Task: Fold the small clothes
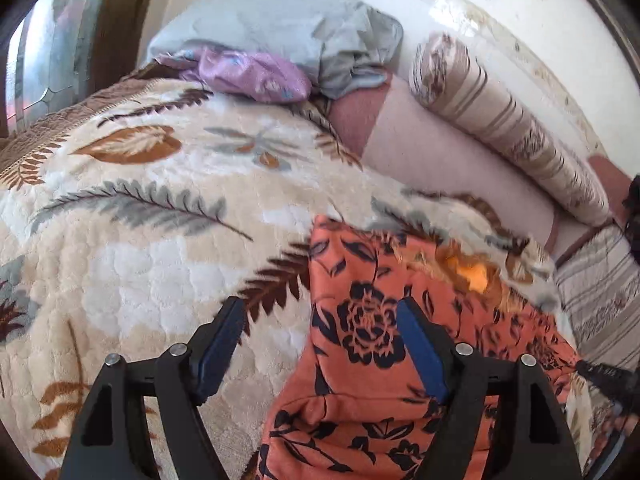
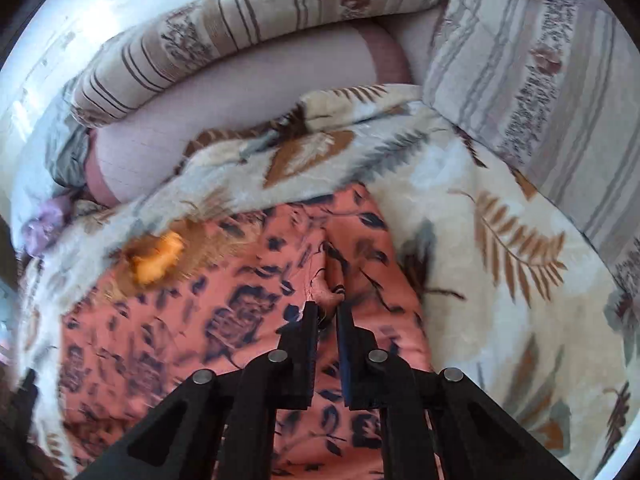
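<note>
left black two-finger gripper: jaws spread wide, angled down, nothing pinched | right black two-finger gripper: jaws nearly closed, pinching a fabric fold, angled down

The small garment is coral-orange cloth printed with dark navy roses and leaves. It lies spread on a leaf-patterned blanket, rumpled rather than flat, with a fold across its near end. In the left wrist view it fills the frame from centre to 5 o'clock. At its far edge, toward 1 o'clock, sits a blurred yellow-orange patch. One pinch of its cloth is raised into a small peak.
</note>
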A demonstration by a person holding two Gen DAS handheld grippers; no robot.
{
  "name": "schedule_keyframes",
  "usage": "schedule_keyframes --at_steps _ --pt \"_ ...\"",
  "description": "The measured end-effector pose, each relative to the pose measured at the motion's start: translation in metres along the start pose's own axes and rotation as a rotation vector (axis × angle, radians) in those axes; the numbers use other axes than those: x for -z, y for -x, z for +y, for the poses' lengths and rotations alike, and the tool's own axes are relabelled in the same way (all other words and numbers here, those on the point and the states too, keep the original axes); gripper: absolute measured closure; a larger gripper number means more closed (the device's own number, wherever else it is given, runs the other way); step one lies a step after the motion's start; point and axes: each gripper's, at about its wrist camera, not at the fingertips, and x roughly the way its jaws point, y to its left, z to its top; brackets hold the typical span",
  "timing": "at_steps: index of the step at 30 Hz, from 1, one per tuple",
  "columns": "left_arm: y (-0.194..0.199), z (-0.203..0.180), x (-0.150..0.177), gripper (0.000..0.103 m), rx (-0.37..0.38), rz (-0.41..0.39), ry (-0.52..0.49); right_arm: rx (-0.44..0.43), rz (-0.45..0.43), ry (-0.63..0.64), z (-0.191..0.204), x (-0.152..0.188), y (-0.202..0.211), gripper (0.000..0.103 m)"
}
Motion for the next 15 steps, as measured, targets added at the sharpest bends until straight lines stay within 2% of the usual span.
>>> schedule_keyframes --at_steps 1,2,3,4,5,6,7,9,10,11,12,13,14,15 --pt "-0.017 -0.001 0.006 0.02 -0.034 0.088 -0.037 0.009 0.075 0.005 -0.006 0.007 -0.022 0.09" --pt "-0.039 -0.001 0.016 0.02 -0.079 0.21 -0.071 0.006 0.2 -0.005 -0.013 0.018 -0.051 0.089" --pt "-0.046 -0.005 0.023 0.02 -0.115 0.224 -0.127 -0.034 0.199 -0.049 -0.023 0.025 -0.057 0.09" --pt "-0.038 -0.014 0.025 0.02 -0.144 0.173 -0.184 -0.059 0.155 -0.071 -0.027 0.023 -0.046 0.089" --pt "-0.031 -0.021 0.025 0.02 -0.153 0.157 -0.204 -0.075 0.155 -0.079 -0.027 0.02 -0.042 0.087" --pt "-0.024 -0.024 0.024 0.02 -0.127 0.134 -0.204 -0.116 0.154 -0.082 -0.026 0.014 -0.035 0.086" --pt "-0.016 -0.025 0.022 0.02 -0.109 0.094 -0.19 -0.125 0.142 -0.072 -0.023 0.01 -0.03 0.078" --pt "-0.004 -0.027 0.019 0.02 -0.105 0.012 -0.175 -0.146 0.066 -0.046 -0.017 -0.005 -0.012 0.057" --pt "-0.008 -0.026 0.018 0.02 -0.122 0.018 -0.185 -0.177 0.03 -0.064 -0.017 -0.013 -0.005 0.023" --pt "-0.021 -0.026 0.02 0.02 -0.155 0.068 -0.209 -0.204 0.002 -0.091 -0.019 -0.015 0.0 0.006" --pt "-0.04 -0.024 0.025 0.019 -0.178 0.172 -0.224 -0.263 -0.037 -0.138 -0.019 -0.021 0.003 0.006" --pt "-0.044 -0.018 0.029 0.017 -0.179 0.183 -0.214 -0.334 -0.026 -0.156 -0.017 -0.026 -0.003 0.006" --pt "-0.04 -0.019 0.026 0.017 -0.176 0.152 -0.202 -0.381 -0.001 -0.163 -0.016 -0.03 -0.012 0.006" --pt "-0.038 -0.02 0.024 0.017 -0.174 0.152 -0.201 -0.459 0.054 -0.192 -0.017 -0.03 -0.034 0.007"
